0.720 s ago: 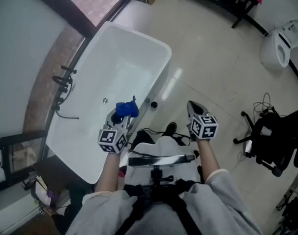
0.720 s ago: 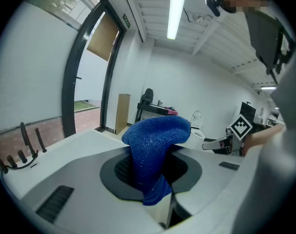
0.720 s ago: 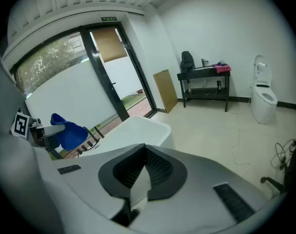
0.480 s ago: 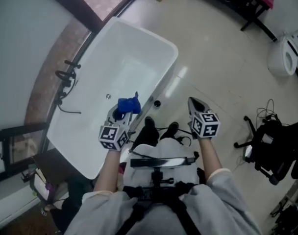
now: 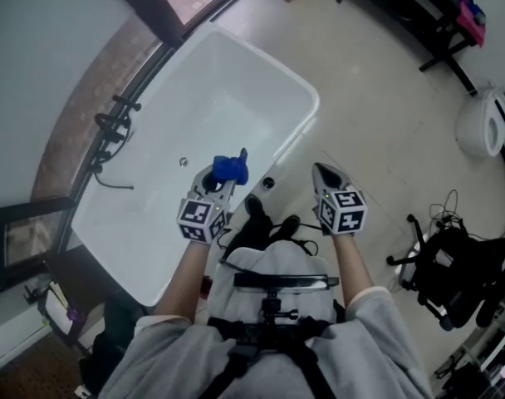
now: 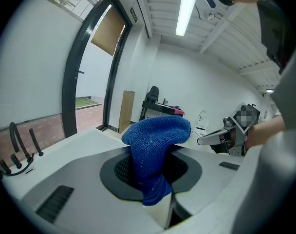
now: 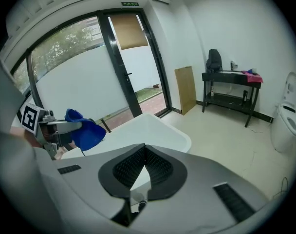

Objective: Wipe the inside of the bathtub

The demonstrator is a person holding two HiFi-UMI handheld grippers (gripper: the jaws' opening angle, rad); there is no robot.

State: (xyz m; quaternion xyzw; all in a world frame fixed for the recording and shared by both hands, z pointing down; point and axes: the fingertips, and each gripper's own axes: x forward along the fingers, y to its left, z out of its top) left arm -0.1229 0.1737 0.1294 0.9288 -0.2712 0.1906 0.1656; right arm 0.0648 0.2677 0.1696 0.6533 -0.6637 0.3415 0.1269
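The white bathtub (image 5: 194, 115) lies slantwise at the left of the head view, its inside bare. Over its near rim my left gripper (image 5: 220, 179) is shut on a blue knitted cloth (image 5: 230, 167). In the left gripper view the cloth (image 6: 155, 150) bulges up from between the jaws. My right gripper (image 5: 322, 175) hangs over the floor to the right of the tub, shut with nothing in it. In the right gripper view the pads meet at the tips (image 7: 144, 151), and the tub (image 7: 148, 128) and the blue cloth (image 7: 83, 129) show beyond them.
A black tap fixture (image 5: 111, 131) stands on the tub's far long side and a drain (image 5: 183, 162) sits in its floor. A small dark object (image 5: 269, 183) lies on the tiles by the tub. A toilet (image 5: 485, 123), a black chair (image 5: 452, 264) and a black table (image 5: 427, 15) are at the right.
The head view has swung, so the tub sits more to the right in frame. The left gripper with the cloth has shifted slightly rightward along the near rim. Both grippers stay shut.
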